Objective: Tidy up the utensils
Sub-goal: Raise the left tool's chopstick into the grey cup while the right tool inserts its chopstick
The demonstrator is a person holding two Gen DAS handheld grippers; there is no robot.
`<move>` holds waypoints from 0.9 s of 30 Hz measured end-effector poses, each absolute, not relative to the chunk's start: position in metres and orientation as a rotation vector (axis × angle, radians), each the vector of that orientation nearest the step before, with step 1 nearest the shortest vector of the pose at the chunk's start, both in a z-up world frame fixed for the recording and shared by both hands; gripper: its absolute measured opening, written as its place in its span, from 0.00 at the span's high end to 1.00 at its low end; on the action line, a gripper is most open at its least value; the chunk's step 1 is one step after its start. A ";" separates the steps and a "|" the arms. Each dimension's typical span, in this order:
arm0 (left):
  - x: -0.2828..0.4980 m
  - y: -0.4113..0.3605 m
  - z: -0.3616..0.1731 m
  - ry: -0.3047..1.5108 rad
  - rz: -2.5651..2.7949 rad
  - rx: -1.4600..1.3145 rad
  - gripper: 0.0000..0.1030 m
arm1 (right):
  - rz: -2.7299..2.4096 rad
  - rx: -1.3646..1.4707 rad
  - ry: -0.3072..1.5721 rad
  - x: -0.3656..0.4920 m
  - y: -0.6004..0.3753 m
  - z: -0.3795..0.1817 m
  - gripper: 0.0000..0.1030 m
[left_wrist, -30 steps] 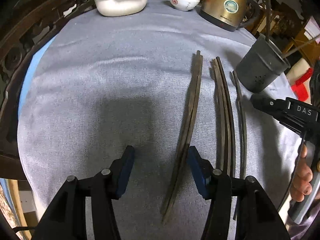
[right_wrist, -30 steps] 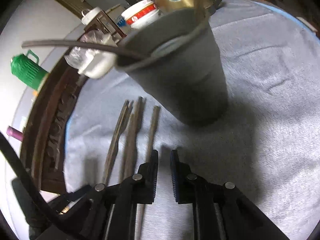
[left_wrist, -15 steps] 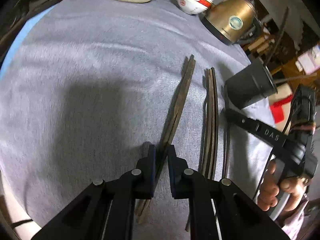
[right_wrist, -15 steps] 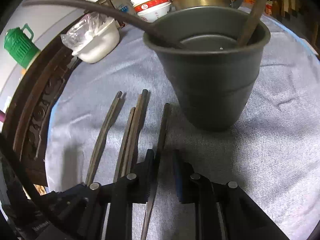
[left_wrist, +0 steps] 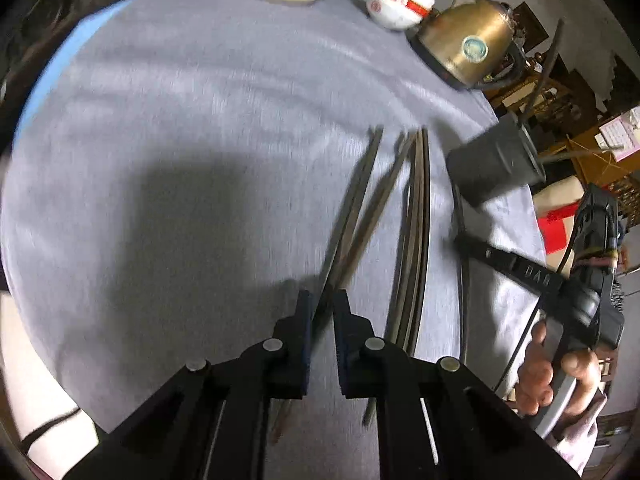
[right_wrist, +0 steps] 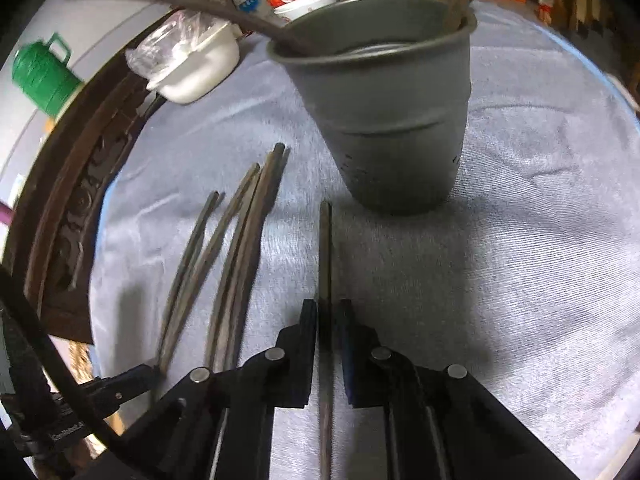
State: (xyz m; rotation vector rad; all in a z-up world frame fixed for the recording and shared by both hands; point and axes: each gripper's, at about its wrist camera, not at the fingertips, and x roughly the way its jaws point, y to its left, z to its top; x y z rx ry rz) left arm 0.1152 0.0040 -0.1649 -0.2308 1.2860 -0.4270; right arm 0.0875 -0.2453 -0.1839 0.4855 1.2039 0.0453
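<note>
Pinching chopsticks (left_wrist: pixel 352 216): left tool (left_wrist: pixel 322 304) clamped.

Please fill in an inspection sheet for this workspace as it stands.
Surface: round table under a grey cloth.
Job's things: dark chopsticks lying loose; grey cup upright, already holding two.
Clutter: brass kettle, red-banded bowl, white dish.
Grippers: left gripper shut on a chopstick pair; right gripper closing on a single chopstick.
Cables: black cable beside the table edge.
Surroundings: green flask, carved wooden chair.
</note>
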 end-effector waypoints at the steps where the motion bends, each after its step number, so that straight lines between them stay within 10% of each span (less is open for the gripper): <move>1: 0.123 0.002 -0.161 1.275 -0.428 -0.221 0.90 | 0.034 0.488 1.207 0.091 -0.246 -0.184 0.87; 18: 0.215 -0.077 -0.167 1.318 -0.428 0.022 0.68 | 0.019 0.361 1.210 0.117 -0.230 -0.181 0.94; 21: 0.216 -0.075 -0.169 1.302 -0.429 0.063 0.93 | 0.056 0.418 1.171 0.109 -0.236 -0.175 0.94; 27: 0.207 -0.061 -0.143 1.208 -0.444 0.032 0.95 | 0.150 0.425 1.049 0.085 -0.239 -0.137 0.94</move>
